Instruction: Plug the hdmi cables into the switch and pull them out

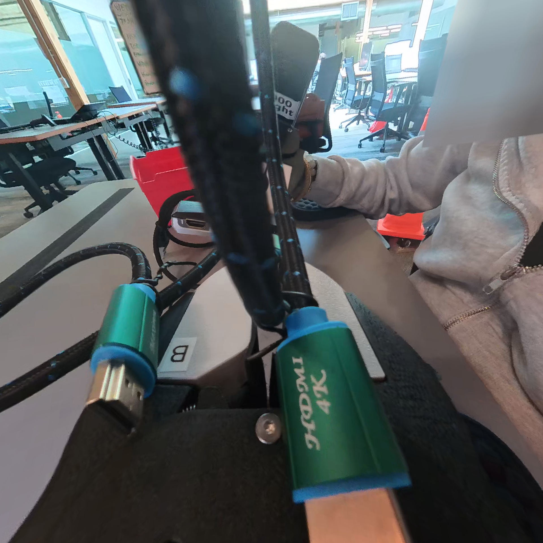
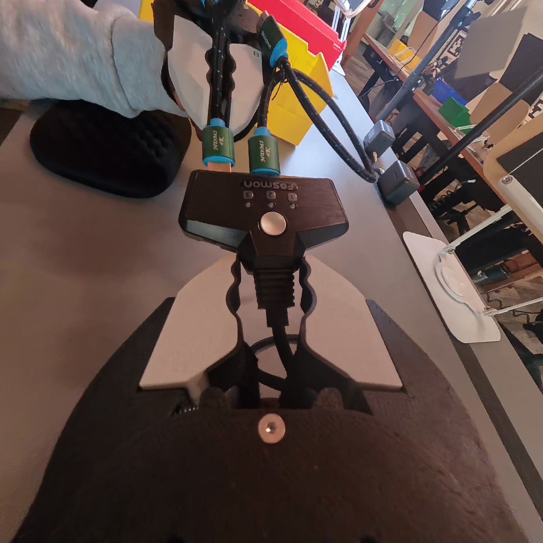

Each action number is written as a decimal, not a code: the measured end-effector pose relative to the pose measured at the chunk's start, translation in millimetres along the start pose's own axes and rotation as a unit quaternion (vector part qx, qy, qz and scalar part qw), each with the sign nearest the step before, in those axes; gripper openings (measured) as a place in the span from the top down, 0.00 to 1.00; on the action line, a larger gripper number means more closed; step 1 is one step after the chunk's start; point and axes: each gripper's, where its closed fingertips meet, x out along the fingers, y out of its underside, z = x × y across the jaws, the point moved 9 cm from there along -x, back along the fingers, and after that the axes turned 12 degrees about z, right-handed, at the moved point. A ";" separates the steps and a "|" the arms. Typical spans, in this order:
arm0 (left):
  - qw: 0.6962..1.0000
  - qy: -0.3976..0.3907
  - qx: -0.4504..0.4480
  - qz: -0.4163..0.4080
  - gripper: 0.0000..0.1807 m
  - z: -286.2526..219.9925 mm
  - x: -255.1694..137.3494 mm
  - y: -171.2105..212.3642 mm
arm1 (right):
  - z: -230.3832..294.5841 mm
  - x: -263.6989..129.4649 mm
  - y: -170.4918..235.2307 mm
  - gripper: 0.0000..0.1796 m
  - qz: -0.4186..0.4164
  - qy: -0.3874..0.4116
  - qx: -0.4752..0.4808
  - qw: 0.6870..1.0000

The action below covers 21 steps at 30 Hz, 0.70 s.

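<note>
In the right wrist view the black HDMI switch (image 2: 266,207) sits at frame centre on the grey table (image 2: 73,264), its ports facing the top of the frame and its long axis running straight up from the right gripper (image 2: 271,282). That gripper's white fingers (image 2: 202,317) are pinched on the ribbed strain relief of the switch's own lead, holding the box steady.

Beyond it, at upper centre, the left gripper (image 2: 220,67) is closed on the braided cable (image 2: 219,88) of a green HDMI plug (image 2: 218,147). The plug lines up with the leftmost port, but its metal tip still shows at the switch's edge — judged partly seated or partly withdrawn. A second green plug (image 2: 263,154) just to its right looks fully home. A third plug end (image 2: 271,35) hangs loose near the top.

In the left wrist view two loose green connectors (image 1: 338,411) lie near the lens.
</note>
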 end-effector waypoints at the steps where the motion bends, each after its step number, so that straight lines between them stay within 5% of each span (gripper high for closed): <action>1: 1.000 -0.001 -0.001 0.000 0.68 0.3 0.1 0.4 | -0.2 0.2 0.2 0.79 -0.001 0.000 0.001 1.000; 9: 0.999 -0.034 0.024 0.002 0.66 -1.4 -0.5 2.7 | 1.2 2.4 0.2 0.79 0.004 0.004 -0.003 1.000; 12: 1.000 -0.028 0.010 -0.006 0.94 -0.1 -0.4 4.9 | 1.6 3.4 0.2 0.79 0.010 0.008 -0.004 1.000; 21: 1.000 -0.008 -0.022 0.000 0.94 2.6 -1.4 8.8 | 3.1 5.3 -0.3 0.79 0.012 0.019 -0.011 1.000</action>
